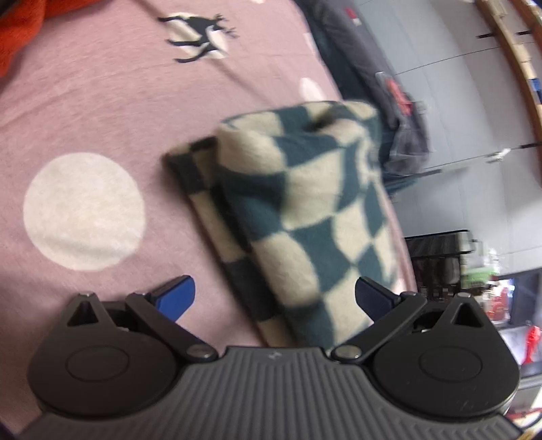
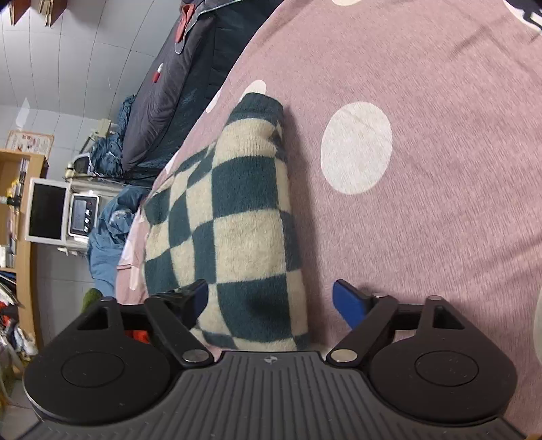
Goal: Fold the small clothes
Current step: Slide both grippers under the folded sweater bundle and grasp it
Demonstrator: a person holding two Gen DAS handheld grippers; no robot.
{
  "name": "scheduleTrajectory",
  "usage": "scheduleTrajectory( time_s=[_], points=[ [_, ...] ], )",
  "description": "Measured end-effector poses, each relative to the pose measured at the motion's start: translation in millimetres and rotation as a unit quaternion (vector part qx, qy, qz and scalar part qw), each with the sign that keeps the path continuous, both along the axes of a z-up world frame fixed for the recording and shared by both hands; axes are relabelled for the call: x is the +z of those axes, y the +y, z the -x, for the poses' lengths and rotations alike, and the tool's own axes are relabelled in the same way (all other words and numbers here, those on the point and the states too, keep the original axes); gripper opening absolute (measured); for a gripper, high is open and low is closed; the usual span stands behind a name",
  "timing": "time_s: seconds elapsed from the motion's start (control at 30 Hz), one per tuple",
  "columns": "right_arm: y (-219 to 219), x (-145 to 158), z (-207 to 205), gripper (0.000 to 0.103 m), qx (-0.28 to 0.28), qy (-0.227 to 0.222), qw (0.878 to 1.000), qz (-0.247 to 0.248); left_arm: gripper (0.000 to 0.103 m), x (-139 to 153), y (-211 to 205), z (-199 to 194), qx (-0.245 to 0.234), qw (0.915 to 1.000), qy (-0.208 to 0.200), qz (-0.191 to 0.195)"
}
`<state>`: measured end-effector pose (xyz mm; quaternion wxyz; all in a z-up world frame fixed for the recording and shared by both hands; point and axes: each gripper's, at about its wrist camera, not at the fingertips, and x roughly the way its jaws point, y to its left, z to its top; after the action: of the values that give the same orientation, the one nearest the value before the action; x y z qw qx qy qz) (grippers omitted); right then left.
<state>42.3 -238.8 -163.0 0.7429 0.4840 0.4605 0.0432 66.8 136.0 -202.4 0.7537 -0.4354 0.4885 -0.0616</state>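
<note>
A folded fuzzy garment with a dark teal and cream checker pattern (image 1: 298,210) lies on the pink bedspread (image 1: 101,101) near the bed's edge. It also shows in the right wrist view (image 2: 233,216). My left gripper (image 1: 274,298) is open, its blue-tipped fingers (image 1: 176,294) spread on either side of the garment's near end, not pinching it. My right gripper (image 2: 271,301) is open too, fingers (image 2: 349,304) straddling the other near end of the garment.
The bedspread (image 2: 440,220) has white dots (image 1: 84,211) and a black deer print (image 1: 200,34). An orange cloth (image 1: 17,30) lies at the far left corner. A dark quilt (image 2: 176,84) hangs off the bed edge. A shelf and appliances (image 2: 61,213) stand beyond the bed.
</note>
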Motion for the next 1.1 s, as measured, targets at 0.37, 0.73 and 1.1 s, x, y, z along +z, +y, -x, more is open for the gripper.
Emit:
scheduleTrajectory(
  time_s=[0.37,0.73,1.1],
  points=[
    [4,-7,-30,0.103,0.020,-0.013,1.000,0.013,0.103,-5,-8,-49,0.009,1.0000,-0.003,-0.002],
    [6,-19,-45,0.103,0.039,0.000,0.999,-0.005,0.103,-6,-11,-67,-0.022,0.9996,0.009,-0.017],
    [14,-17,-75,0.103,0.050,-0.006,0.999,0.018,0.103,4,-31,-96,-0.057,0.9964,0.028,-0.055]
  ],
)
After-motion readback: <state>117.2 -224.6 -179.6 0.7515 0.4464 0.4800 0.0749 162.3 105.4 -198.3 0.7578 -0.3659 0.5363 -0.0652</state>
